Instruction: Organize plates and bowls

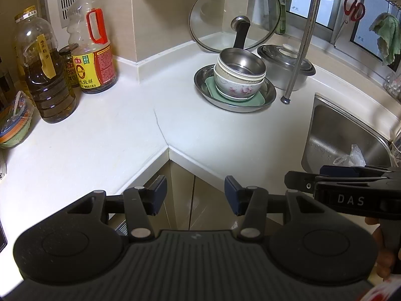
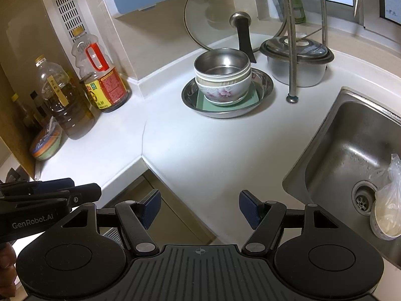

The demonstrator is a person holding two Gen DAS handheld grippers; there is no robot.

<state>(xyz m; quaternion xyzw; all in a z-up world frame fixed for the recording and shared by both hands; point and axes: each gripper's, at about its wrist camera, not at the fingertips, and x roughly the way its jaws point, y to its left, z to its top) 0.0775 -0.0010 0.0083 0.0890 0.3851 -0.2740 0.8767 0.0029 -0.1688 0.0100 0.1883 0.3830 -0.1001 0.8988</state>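
on the white counter a shallow steel dish holds a pale green square plate, and on that stands a flowered bowl with more bowls nested inside, a steel bowl topmost. the sink holds a plastic bag and what may be a cup, partly hidden. left gripper and right gripper hang at the counter edge, well apart from the stack, jaws wide and holding nothing.
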